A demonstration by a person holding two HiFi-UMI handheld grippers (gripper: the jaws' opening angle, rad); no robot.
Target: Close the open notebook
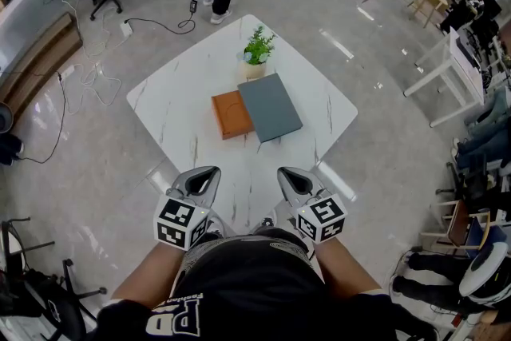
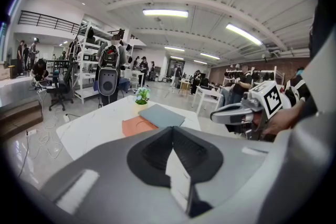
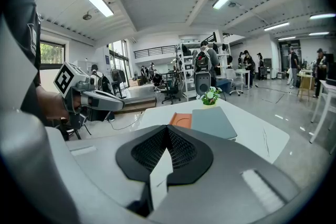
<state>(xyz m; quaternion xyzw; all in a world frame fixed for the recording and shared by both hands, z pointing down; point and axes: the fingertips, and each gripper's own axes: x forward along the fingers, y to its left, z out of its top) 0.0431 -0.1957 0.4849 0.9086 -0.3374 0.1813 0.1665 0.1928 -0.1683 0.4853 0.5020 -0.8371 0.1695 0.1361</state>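
A: Item one, surface?
B: White marble-veined table (image 1: pixel 188 101), set corner-on, one corner toward the person, on a glossy grey floor (image 1: pixel 96 164).

A: Item two, the task's thing?
B: Orange notebook (image 1: pixel 230 114), flat at the middle of the table, cover up, with a curved line pressed into it. A grey notebook (image 1: pixel 270 106), larger, lies just right of it, its left edge over the orange one's right edge. Neither shows bare pages; whether either lies open I cannot tell.

A: Item three, other stock on the table?
B: One small potted plant (image 1: pixel 257 50), upright, at the far edge of the grey notebook, just beside it.

A: Item four, left gripper (image 1: pixel 201 176)?
B: Held low at the near corner of the table, well apart from both notebooks. In its own view the jaws stand together, pads meeting along one seam, nothing between. Marker cube (image 1: pixel 182 221) at the wrist end.

A: Item five, right gripper (image 1: pixel 291 178)?
B: Level with the left one, to its right, pointing the same way toward the far side. Jaws likewise closed on each other and empty.
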